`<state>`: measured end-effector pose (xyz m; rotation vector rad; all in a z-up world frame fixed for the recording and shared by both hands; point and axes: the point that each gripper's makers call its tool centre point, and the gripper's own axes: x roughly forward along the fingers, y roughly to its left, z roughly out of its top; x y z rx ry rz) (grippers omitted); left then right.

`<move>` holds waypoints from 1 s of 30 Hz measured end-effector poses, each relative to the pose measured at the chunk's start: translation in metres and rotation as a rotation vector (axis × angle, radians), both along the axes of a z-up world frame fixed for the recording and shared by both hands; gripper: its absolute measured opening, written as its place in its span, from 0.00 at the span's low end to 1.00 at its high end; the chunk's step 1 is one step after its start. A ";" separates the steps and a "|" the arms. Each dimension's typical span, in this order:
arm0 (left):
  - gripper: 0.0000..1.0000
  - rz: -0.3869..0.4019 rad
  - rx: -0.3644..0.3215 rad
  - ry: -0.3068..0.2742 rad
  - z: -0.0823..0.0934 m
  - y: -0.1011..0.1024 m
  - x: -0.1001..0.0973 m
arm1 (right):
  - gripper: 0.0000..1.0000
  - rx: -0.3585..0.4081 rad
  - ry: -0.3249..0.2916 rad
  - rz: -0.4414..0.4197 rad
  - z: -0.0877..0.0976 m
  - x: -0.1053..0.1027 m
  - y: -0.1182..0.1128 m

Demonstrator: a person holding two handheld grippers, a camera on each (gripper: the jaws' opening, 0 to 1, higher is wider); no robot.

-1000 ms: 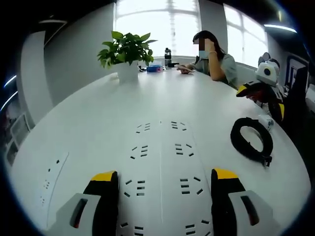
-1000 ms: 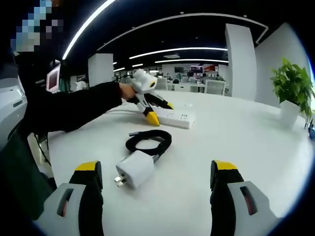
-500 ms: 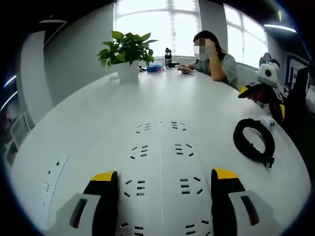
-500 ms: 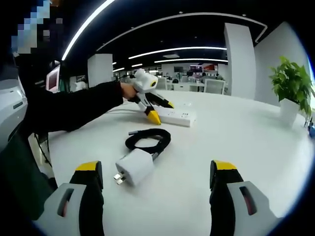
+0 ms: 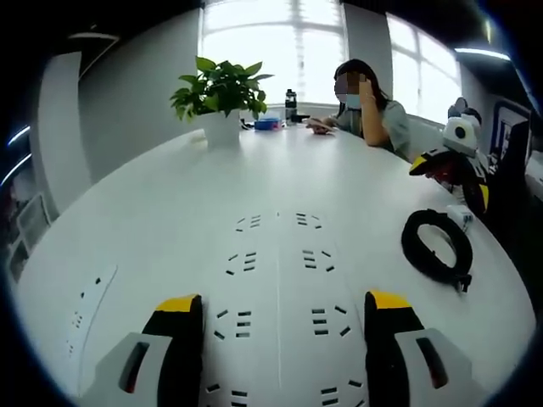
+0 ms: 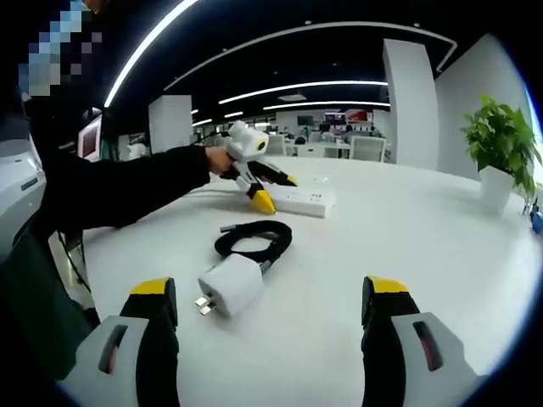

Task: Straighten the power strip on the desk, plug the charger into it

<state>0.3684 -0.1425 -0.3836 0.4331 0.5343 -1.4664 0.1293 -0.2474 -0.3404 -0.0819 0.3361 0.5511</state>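
The white power strip (image 5: 278, 280) lies lengthwise straight ahead of my left gripper (image 5: 282, 303), its rows of socket holes running away from me. The jaws stand open on either side of its near end. In the right gripper view the strip (image 6: 307, 202) lies across the table, with the left gripper (image 6: 270, 191) held at its end by a black-sleeved arm. The white charger (image 6: 229, 287) lies on the table with its prongs toward me. Behind it is its black coiled cable (image 6: 253, 241). My right gripper (image 6: 267, 292) is open and empty, a little short of the charger.
A potted plant (image 5: 219, 97) stands at the table's far side, also seen as a plant (image 6: 499, 153) at the right. A seated person (image 5: 366, 102) is at the far edge, with a bottle (image 5: 290, 102) nearby. The coiled cable (image 5: 435, 246) and right gripper (image 5: 450, 161) lie at the right.
Both views have drifted only slightly. Nothing has been taken hold of or let go, and both grippers stay open.
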 end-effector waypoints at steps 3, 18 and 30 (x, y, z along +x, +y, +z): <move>0.81 -0.001 -0.010 0.001 0.000 -0.001 0.001 | 0.91 -0.003 0.001 0.005 -0.001 0.000 0.001; 0.99 0.026 -0.054 0.008 0.000 -0.006 0.006 | 0.91 -0.004 -0.001 -0.003 0.001 -0.001 -0.001; 0.99 0.046 -0.083 0.007 0.016 -0.005 0.004 | 0.91 -0.006 -0.008 -0.006 0.004 -0.007 -0.002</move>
